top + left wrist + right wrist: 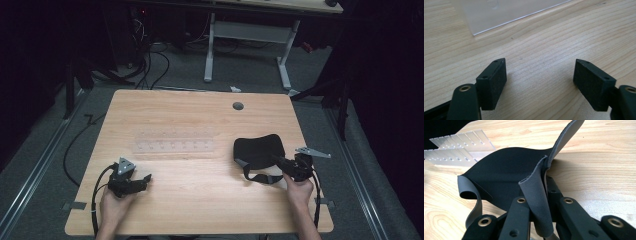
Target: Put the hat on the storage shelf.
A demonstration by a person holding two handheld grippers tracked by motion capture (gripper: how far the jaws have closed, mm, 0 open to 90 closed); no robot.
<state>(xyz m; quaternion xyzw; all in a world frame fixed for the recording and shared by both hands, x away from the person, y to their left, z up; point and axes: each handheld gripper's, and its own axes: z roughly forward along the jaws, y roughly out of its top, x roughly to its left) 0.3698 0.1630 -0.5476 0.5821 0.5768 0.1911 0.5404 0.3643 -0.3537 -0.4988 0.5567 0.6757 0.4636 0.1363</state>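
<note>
Between the right gripper's pinching jaws, the black pad's strap is clamped; left gripper spread, empty, over bare table. Lift gently, keeping the strap from slipping.

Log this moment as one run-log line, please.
right gripper: shut on black fabric piece | left gripper: open, over bare table | clear plate: untouched

**Materials and finishes on the table**

The table is pale wood with visible grain and a smooth, matt surface. The black cloth looks soft, matt and foam-like, with grey undersides. The clear plastic rack is glossy and see-through. The left gripper has matt black, finely rough pads.
</note>
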